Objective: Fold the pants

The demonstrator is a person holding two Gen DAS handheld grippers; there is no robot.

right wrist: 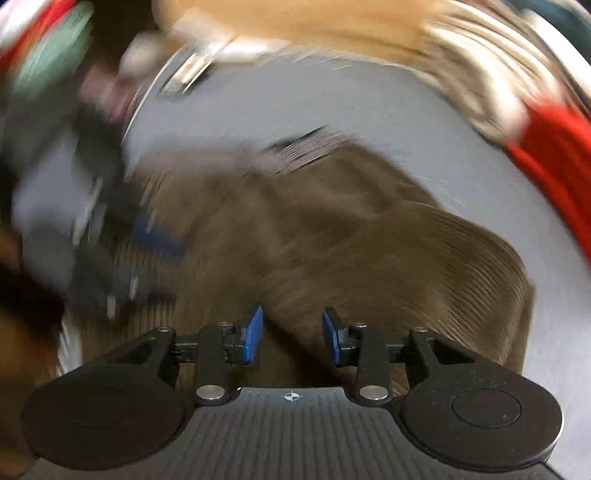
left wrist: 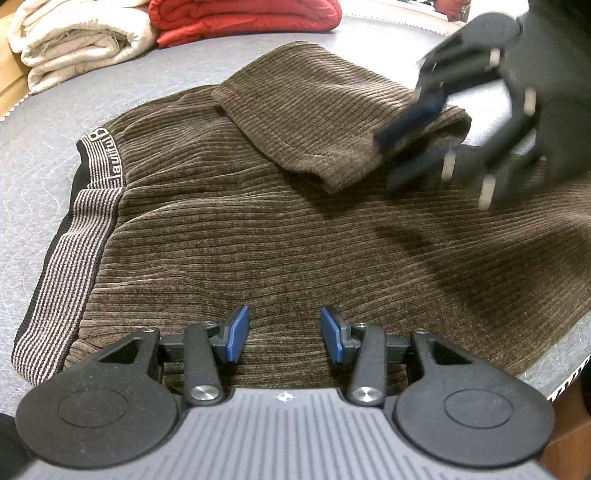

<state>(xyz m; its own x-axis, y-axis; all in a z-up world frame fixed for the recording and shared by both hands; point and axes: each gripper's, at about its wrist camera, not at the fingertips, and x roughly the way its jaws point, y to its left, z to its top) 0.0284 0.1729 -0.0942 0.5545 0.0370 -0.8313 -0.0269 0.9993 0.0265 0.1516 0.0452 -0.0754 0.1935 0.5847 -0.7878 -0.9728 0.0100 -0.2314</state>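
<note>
In the left wrist view, the brown ribbed pants [left wrist: 258, 229] lie spread on a grey quilted surface [left wrist: 48, 110], and they fill most of the picture. Their striped waistband [left wrist: 70, 258] runs along the left edge of the pants, with some white letters on it. One leg end [left wrist: 314, 122] is folded back and lies on top of the pants, toward their far side. The left hand-held gripper [left wrist: 284, 338] is over the near part of the pants; its two blue pads [left wrist: 237, 334] stand well apart with nothing between them. The right hand-held gripper [left wrist: 410, 147] is at the right end of the folded leg, blurred. Its jaws look apart, and I cannot tell if one pad touches the cloth. Beyond the pants, at the far edge of the grey surface, lie a folded cream blanket [left wrist: 81, 40] and a folded red blanket [left wrist: 243, 18], side by side.

The right wrist view is strongly blurred. The right hand-held gripper [right wrist: 292, 338] is above the pants [right wrist: 369, 240], with its blue pads [right wrist: 255, 334] apart and holding nothing. The left hand-held gripper [right wrist: 147, 240] shows only as a dark smear with some blue at the left side of the pants. The red blanket [right wrist: 554, 177] is to the right of the pants, beyond the grey surface [right wrist: 295, 103].
</note>
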